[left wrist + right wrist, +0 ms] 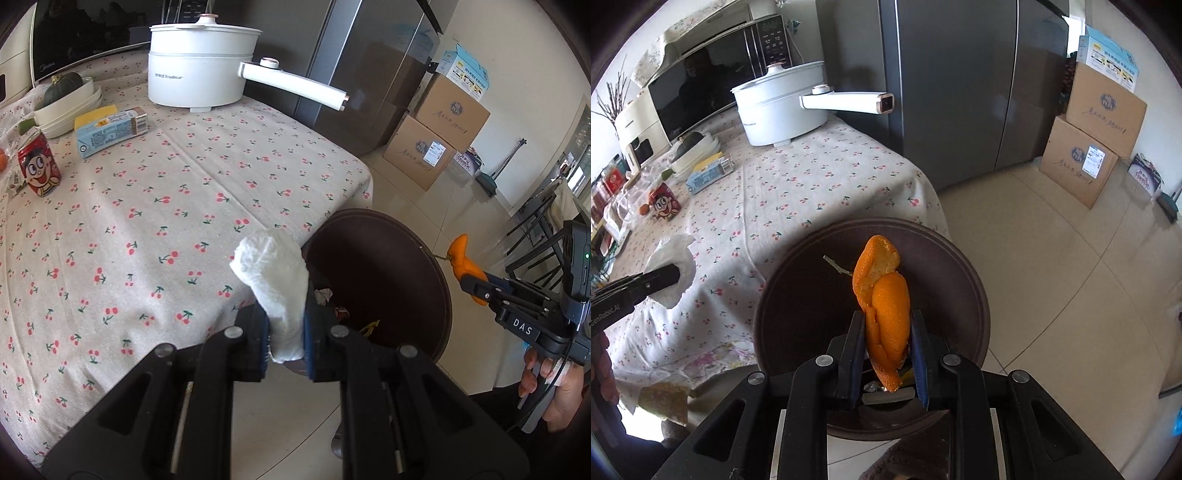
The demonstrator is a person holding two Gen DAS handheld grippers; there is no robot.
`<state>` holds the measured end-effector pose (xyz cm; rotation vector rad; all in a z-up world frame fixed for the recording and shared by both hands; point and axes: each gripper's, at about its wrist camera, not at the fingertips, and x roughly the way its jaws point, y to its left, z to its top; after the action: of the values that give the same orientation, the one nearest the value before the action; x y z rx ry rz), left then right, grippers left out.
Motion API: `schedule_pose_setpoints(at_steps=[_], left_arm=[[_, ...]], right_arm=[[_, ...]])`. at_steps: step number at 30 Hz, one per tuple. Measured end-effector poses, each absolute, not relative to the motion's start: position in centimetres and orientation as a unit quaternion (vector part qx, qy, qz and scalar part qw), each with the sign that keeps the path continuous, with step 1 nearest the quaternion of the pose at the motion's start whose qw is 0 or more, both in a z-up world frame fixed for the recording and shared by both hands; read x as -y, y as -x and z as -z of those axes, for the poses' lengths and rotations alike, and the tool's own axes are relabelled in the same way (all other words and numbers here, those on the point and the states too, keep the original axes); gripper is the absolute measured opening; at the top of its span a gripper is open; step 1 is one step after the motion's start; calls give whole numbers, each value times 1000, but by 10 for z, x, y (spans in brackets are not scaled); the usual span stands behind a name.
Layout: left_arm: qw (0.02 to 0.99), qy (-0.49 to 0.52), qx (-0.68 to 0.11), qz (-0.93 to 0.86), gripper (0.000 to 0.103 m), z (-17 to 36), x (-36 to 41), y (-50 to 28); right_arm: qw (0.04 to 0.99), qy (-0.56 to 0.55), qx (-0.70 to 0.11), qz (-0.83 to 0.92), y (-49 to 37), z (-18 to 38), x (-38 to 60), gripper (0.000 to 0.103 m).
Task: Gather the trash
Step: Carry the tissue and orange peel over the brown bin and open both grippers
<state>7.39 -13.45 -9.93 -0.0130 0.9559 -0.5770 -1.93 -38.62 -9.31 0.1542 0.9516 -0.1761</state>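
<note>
Right wrist view, jaws clamped on curled orange peel (884, 314), left jaws pinching crumpled white tissue (275, 291).

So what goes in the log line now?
left gripper: holds tissue | right gripper: holds orange peel | both near trash bin

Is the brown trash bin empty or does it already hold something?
Not empty: scraps of paper and wrappers lie at the bottom of the bin.

Left wrist view peers steeply down its fingers at the table (147, 221) edge — bin (406, 266) at three o'clock. Right wrist view hangs close over that bin (798, 295) — table (812, 177) at ten o'clock.
</note>
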Motion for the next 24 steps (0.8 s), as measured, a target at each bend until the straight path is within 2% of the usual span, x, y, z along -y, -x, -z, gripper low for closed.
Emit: schedule_pose_setpoints(at_steps=[9,11,13,21,22,24], left_arm=[[839,-22,-456,296,16,112,175,-69],[837,-29,-455,302,16,114,185,-67],[834,-34,-456,308,16,117,192,-65],[829,-49,-447,334,16,120,211,-59],[829,-49,-440,340,19,119,212,-58],[826,-53,-440,347,50,118,214,-58]], right_arm=[[877,-81,-462,105,21,102,400,27],[875,-96,-462,105,21,103,404,35],[875,-105,-460,110,22,102,408,49],[878,-99,-452,125,28,97,415,53],[879,-99,-449,126,28,96,416,55],[881,-102,-445,127,30,94,418,58]])
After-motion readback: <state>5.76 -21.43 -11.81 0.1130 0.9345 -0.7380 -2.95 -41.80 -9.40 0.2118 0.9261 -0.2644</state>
